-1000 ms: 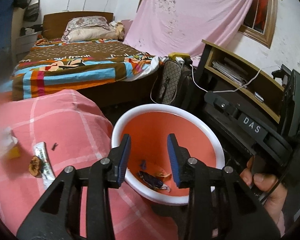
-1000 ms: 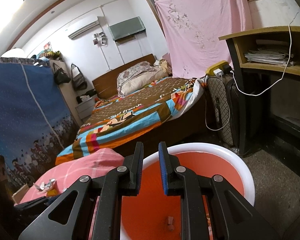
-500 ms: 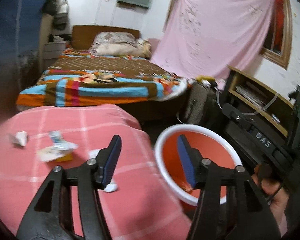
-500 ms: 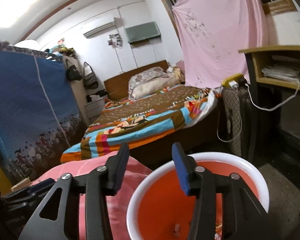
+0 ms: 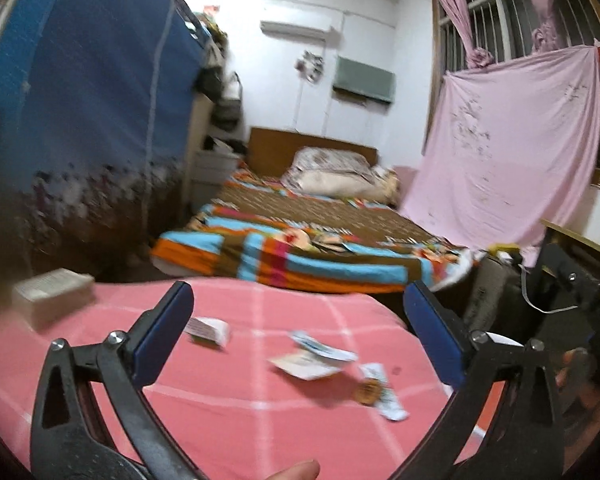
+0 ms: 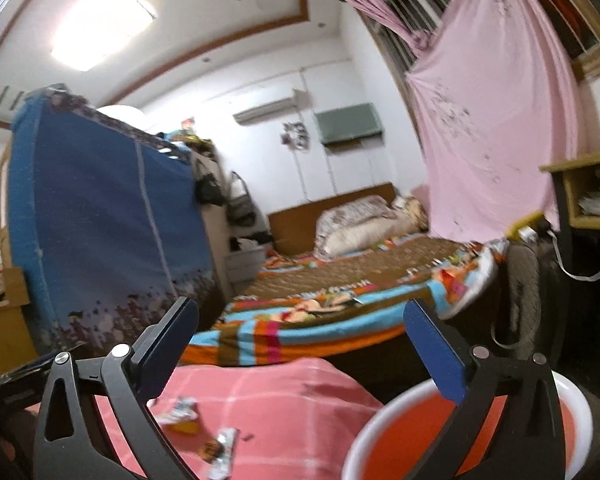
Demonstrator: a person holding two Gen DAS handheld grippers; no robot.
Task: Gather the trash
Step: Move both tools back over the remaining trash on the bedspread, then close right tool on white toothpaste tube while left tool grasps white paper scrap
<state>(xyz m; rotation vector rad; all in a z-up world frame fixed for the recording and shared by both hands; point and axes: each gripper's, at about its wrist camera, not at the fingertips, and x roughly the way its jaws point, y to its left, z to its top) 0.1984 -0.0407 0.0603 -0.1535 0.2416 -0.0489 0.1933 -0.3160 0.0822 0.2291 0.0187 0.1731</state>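
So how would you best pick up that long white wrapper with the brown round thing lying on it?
Probably by the bare near end of the white wrapper, clear of the brown round piece. It lies flat on the pink checked cloth, so come from above, pads across its narrow width. The left hand-held gripper is opening, with nothing between its jaws.

The left tool [image 5: 298, 316] is a black plastic frame with two long angled arms, each cut through by a slot-shaped opening and pinned with round silver screws near the tip. Flat blue pads [image 5: 162, 334] line the inner faces of its fingers. The right tool [image 6: 300, 330] is built the same way: black arms, silver screw heads, blue pads [image 6: 434, 350]. A bare fingertip [image 5: 296, 470] shows at the bottom edge below the left tool.
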